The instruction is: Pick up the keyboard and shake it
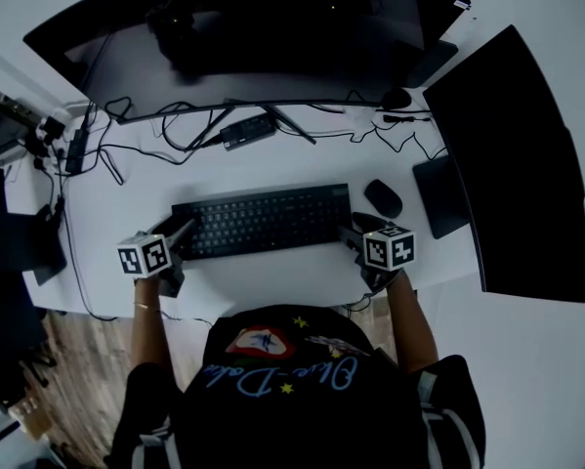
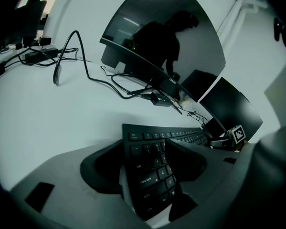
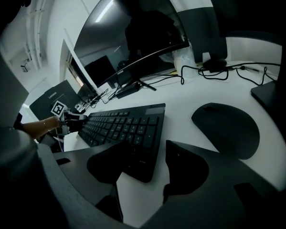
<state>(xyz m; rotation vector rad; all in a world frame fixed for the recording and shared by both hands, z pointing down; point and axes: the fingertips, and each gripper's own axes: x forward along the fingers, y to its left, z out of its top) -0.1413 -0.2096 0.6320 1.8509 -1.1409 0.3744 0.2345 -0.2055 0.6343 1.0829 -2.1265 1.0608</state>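
Observation:
A black keyboard (image 1: 263, 221) lies flat on the white desk (image 1: 272, 274), in front of the person. My left gripper (image 1: 179, 236) is at its left end and my right gripper (image 1: 356, 235) at its right end. In the left gripper view the keyboard's (image 2: 150, 178) left end sits between the wide jaws of the left gripper (image 2: 145, 157), one jaw over the keys. In the right gripper view the near right corner of the keyboard (image 3: 128, 125) lies between the jaws of the right gripper (image 3: 150, 162), with bare desk showing beside one jaw. Both grippers are open.
A black mouse (image 1: 383, 197) lies just right of the keyboard, close to the right gripper. A wide curved monitor (image 1: 253, 37) stands at the back and a second dark screen (image 1: 512, 164) at the right. Cables (image 1: 155, 130) and a small black box (image 1: 248, 131) lie behind the keyboard.

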